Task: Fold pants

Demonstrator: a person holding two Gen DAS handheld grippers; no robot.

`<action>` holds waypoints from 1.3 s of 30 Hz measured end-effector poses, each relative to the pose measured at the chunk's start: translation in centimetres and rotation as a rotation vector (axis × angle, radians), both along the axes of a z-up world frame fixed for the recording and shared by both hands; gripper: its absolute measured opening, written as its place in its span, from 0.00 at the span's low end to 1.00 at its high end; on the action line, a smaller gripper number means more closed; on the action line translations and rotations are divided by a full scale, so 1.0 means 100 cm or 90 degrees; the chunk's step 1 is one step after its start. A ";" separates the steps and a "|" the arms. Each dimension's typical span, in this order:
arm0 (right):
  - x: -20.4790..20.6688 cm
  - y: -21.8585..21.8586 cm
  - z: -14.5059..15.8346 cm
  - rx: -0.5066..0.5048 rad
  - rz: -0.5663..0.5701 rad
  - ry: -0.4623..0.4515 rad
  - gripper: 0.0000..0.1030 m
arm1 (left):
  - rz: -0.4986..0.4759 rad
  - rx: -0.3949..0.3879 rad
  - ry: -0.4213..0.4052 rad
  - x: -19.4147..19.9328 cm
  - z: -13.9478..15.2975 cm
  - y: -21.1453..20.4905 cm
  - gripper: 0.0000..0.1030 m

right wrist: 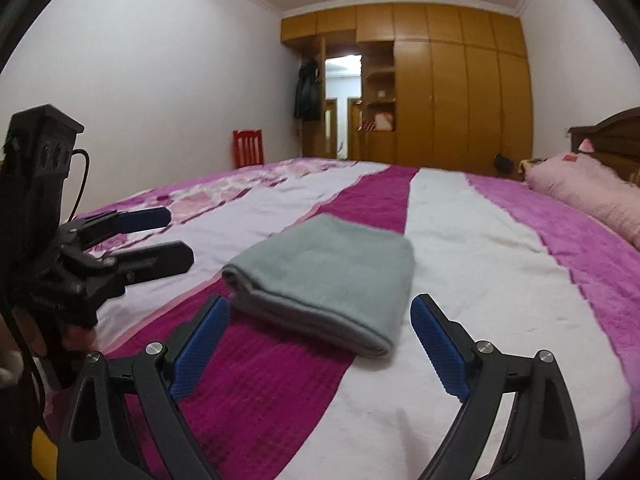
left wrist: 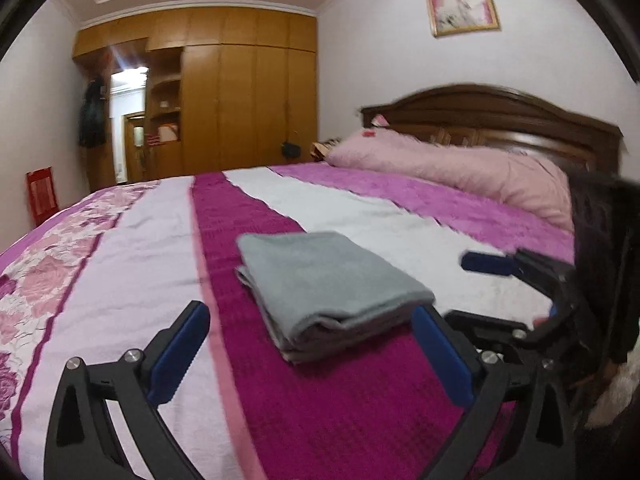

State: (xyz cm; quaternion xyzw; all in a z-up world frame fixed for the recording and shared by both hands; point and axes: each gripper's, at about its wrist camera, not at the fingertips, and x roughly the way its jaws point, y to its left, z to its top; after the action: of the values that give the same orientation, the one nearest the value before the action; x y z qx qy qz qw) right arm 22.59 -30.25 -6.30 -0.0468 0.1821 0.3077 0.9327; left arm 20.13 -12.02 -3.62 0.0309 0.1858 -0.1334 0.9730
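On bed point(left wrist: 360, 400): folded pants point(left wrist: 328, 288); both tools released; framed picture point(left wrist: 460, 0) left view only.

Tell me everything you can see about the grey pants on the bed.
The pants are folded into a compact, roughly rectangular stack of several layers of soft grey, fleece-like fabric. They lie flat on the bedspread, across its dark magenta stripe and the white band beside it. Only the bedspread touches them; both grippers are open and clear.

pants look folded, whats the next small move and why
Probably just draw both grippers back and stop. The grey pants lie in a compact folded stack on the bed, and the left gripper and right gripper are open with nothing between their pads.
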 end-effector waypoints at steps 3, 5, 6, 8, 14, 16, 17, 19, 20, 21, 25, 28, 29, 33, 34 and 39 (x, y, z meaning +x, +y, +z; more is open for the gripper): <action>-0.004 0.003 -0.003 -0.008 0.006 -0.003 0.92 | -0.016 -0.004 0.002 0.001 -0.001 0.000 1.00; -0.004 0.003 -0.004 -0.005 0.016 0.003 0.95 | -0.023 -0.018 0.010 0.003 -0.003 0.004 1.00; -0.003 0.004 -0.004 -0.007 0.022 0.008 0.96 | -0.023 -0.027 0.012 0.003 -0.003 0.006 1.00; -0.001 0.008 -0.006 -0.019 0.027 0.014 0.97 | -0.021 -0.042 0.011 0.002 -0.002 0.011 1.00; -0.003 0.016 -0.011 -0.050 0.033 0.011 0.97 | -0.035 -0.040 0.017 0.003 -0.002 0.008 1.00; -0.002 0.007 -0.009 -0.020 0.023 0.016 0.97 | -0.039 -0.032 0.017 0.002 -0.002 0.005 1.00; 0.000 0.000 -0.009 0.002 0.019 0.025 0.97 | -0.043 -0.028 0.016 0.002 -0.002 0.004 1.00; 0.004 -0.011 -0.008 0.040 0.013 0.042 0.97 | -0.044 -0.021 0.019 0.003 -0.003 0.002 1.00; 0.005 -0.016 -0.008 0.058 0.011 0.051 0.98 | -0.046 -0.019 0.020 0.003 -0.003 0.001 1.00; 0.007 -0.020 -0.008 0.072 0.008 0.058 0.98 | -0.047 -0.016 0.022 0.003 -0.003 0.000 1.00; 0.007 -0.020 -0.006 0.080 0.015 0.061 0.98 | -0.056 -0.008 0.025 0.004 -0.004 -0.003 1.00; 0.002 -0.010 -0.003 0.048 0.028 0.044 0.98 | -0.059 -0.004 0.025 0.004 -0.005 -0.005 1.00; 0.001 -0.008 -0.003 0.042 0.023 0.040 0.98 | -0.061 -0.010 0.026 0.004 -0.005 -0.003 1.00; 0.001 -0.007 -0.003 0.039 0.023 0.041 0.98 | -0.061 -0.008 0.027 0.004 -0.004 -0.004 1.00; 0.001 -0.008 -0.003 0.040 0.023 0.042 0.98 | -0.062 -0.008 0.026 0.004 -0.004 -0.004 1.00; 0.001 -0.008 -0.003 0.040 0.023 0.042 0.98 | -0.062 -0.008 0.027 0.004 -0.004 -0.004 1.00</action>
State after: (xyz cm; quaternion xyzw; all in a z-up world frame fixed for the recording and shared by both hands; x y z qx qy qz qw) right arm 22.66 -31.04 -6.61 -0.0109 0.2023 0.3316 0.9214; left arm 20.49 -12.38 -4.03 0.0308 0.2035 -0.1822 0.9615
